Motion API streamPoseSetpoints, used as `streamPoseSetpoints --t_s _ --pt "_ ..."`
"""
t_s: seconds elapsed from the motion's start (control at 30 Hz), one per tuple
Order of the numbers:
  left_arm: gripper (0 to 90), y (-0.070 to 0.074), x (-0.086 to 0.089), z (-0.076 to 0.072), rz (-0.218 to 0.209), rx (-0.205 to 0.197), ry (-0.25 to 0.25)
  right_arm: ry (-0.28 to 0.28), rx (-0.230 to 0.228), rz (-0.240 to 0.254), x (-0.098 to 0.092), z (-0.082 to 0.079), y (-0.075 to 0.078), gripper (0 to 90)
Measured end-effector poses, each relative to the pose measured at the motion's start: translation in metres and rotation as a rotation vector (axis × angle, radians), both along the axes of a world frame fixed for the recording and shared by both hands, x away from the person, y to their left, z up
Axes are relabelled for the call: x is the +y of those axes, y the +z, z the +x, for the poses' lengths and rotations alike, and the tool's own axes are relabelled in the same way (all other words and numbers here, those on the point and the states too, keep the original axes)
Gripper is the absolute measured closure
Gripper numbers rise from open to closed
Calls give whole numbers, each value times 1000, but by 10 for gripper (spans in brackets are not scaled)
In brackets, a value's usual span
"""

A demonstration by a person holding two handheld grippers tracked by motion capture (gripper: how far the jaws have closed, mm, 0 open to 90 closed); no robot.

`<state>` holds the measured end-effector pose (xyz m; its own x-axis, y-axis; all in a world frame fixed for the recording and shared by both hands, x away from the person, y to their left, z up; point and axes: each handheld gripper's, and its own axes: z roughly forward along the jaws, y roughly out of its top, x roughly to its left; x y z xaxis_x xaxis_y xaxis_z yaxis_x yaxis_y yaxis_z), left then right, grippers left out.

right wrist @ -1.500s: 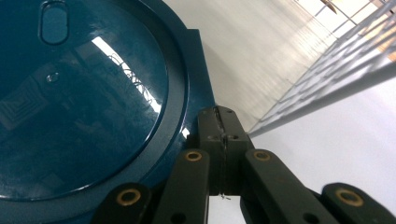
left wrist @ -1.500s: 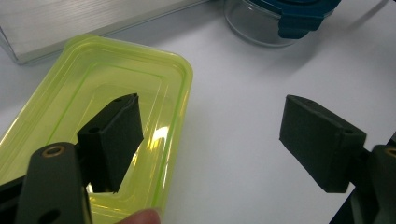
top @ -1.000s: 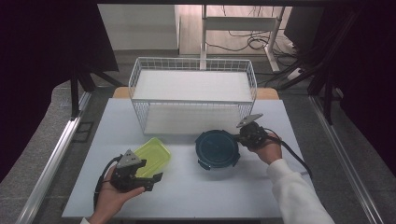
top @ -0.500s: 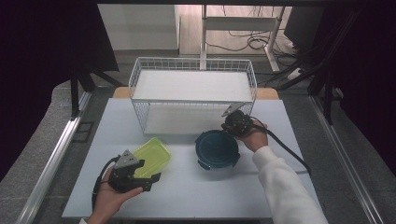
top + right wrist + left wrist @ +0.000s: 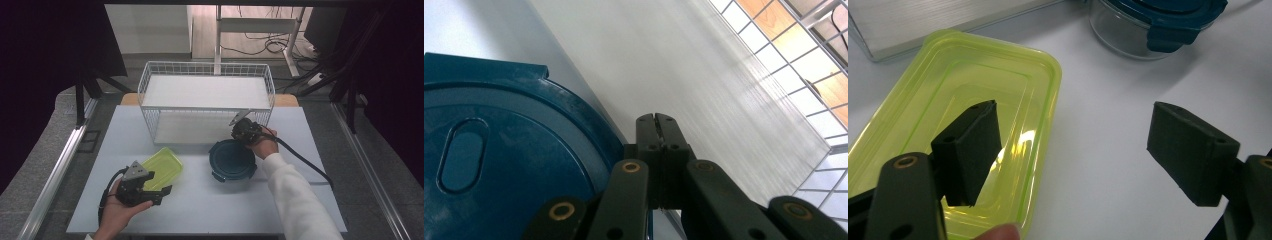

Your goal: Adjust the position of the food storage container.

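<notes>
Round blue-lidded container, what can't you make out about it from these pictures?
- Contents: the blue lid covers them in the high view.
- Far side of the glass container: cut off by the left gripper view's top edge.
- Lid's near edge: behind the right gripper, right gripper view.

Your left claw is matte black, with small brass-coloured rivets at its joints and a grey three-cornered plate on top. The rectangular lid beneath it is a translucent yellow-green, moulded with stepped concentric rectangles. Your right claw is the same black with brass rivets. Next to it, the round container has a dark teal-blue lid over clear glass. The wire basket is white, its mesh a grid of squares, with a pale lining. The counter is a plain pale grey-white. Your sleeve is white.
</notes>
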<state>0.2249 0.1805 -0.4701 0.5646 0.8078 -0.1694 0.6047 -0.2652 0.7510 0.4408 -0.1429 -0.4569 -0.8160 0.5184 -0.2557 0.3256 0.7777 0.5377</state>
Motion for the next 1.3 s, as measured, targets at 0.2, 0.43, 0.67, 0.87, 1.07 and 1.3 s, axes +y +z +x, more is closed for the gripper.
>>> streamPoseSetpoints --t_s 0.2,0.43,0.67,0.87,1.07,1.3 --pt "211 -1 -1 0 5 6 -3 34 -23 -18 1 -7 0 893" --pt "212 -1 -1 0 -3 11 5 50 -17 -10 2 -20 -1 894" --pt "212 -2 -1 1 -8 16 9 61 -20 -35 1 -38 0 894" --pt "213 -2 -1 2 -11 20 12 64 -14 -35 1 -48 0 894" --pt "213 -3 -1 2 -15 22 13 69 14 -44 1 -60 -3 894" --pt "213 -2 -2 3 -14 25 10 80 36 -47 -1 -76 -2 894"
